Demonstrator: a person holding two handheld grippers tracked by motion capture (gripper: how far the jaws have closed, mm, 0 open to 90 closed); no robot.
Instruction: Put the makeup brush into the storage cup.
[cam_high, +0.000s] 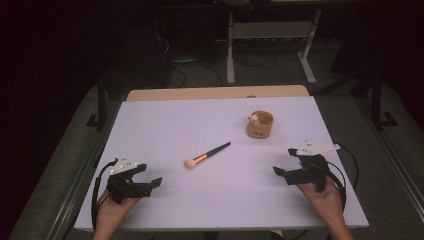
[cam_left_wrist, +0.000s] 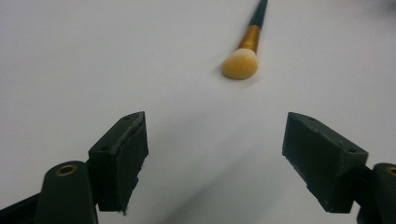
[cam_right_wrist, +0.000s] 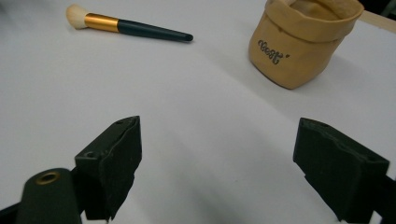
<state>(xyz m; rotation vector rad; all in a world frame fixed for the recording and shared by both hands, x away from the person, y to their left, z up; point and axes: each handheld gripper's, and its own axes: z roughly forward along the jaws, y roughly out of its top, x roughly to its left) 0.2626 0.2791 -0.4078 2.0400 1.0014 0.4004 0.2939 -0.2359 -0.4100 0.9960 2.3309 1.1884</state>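
A makeup brush (cam_high: 206, 155) with a dark handle, gold ferrule and pale bristles lies flat near the middle of the white table (cam_high: 165, 125). A small tan paper-like pouch (cam_high: 260, 124) stands upright behind it to the right. My left gripper (cam_high: 149, 176) rests low at the near left, jaws open and empty, facing the brush (cam_left_wrist: 243, 50). At the near right, my right gripper (cam_high: 283, 161) is open too, nothing between its jaws; ahead of it lie the brush (cam_right_wrist: 126, 25) and the pouch (cam_right_wrist: 299, 44).
A wooden strip (cam_high: 217, 92) runs along the table's far edge. Beyond it stand a white desk frame (cam_high: 270, 37) and loose cables on the dark floor. A small pale object (cam_high: 254, 118) sits at the pouch's rim.
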